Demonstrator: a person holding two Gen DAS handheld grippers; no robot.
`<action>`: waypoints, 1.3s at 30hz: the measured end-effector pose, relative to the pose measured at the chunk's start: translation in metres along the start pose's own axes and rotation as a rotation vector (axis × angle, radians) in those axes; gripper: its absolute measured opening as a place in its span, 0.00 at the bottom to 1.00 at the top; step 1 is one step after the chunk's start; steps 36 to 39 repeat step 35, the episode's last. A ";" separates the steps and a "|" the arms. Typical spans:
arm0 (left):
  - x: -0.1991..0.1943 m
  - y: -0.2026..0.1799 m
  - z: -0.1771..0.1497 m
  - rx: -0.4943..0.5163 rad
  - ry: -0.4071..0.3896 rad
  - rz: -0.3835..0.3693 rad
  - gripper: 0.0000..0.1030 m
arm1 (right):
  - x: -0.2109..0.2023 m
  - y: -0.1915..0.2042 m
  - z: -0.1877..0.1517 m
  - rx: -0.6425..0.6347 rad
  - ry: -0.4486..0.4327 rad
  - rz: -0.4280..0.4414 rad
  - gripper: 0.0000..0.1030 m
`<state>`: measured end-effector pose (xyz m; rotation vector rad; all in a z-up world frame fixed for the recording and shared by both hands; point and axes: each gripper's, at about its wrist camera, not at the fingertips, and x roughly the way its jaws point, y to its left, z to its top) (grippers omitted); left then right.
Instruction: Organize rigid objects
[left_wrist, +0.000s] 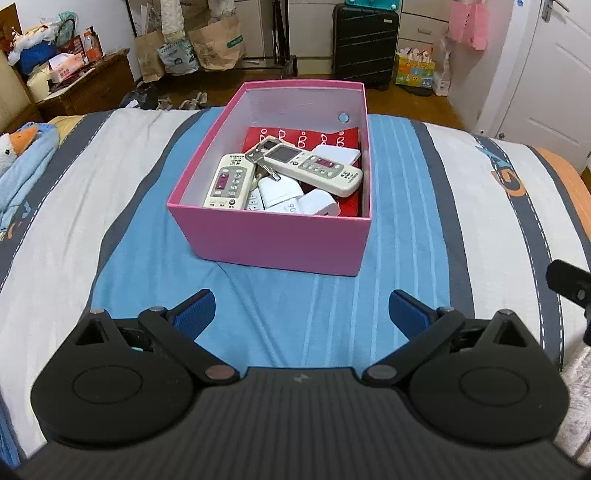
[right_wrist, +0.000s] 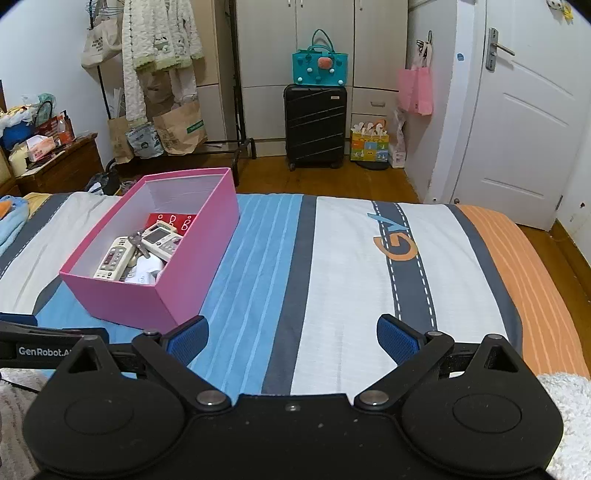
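— Well, where's everything?
— Inside the pink box (left_wrist: 280, 240) on the bed (left_wrist: 406, 221): two remotes (left_wrist: 229, 181), keys (left_wrist: 258, 155) and white chargers (left_wrist: 280, 190).
— And the grippers?
— The left gripper (left_wrist: 301, 314) and right gripper (right_wrist: 291, 338) are both spread wide and empty, on the near side of the box.

The pink box (left_wrist: 280, 240) looks like matt cardboard. Inside it, two remotes (left_wrist: 229, 181) are smooth off-white plastic beside metal keys (left_wrist: 260, 157). The bed (right_wrist: 351, 258) wears soft striped cloth. The floor (right_wrist: 332, 181) is glossy wood.
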<state>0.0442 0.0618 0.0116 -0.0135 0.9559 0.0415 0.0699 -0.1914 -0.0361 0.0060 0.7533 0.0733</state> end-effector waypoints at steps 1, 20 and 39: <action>-0.001 0.000 0.000 0.004 -0.004 0.003 0.99 | -0.001 0.001 0.000 -0.001 -0.001 0.000 0.96; -0.010 0.002 -0.001 0.014 -0.035 -0.012 1.00 | -0.015 0.003 -0.002 0.001 -0.027 0.007 0.96; -0.015 -0.001 -0.002 0.045 -0.045 -0.005 1.00 | -0.014 0.006 -0.002 -0.020 -0.024 0.003 0.96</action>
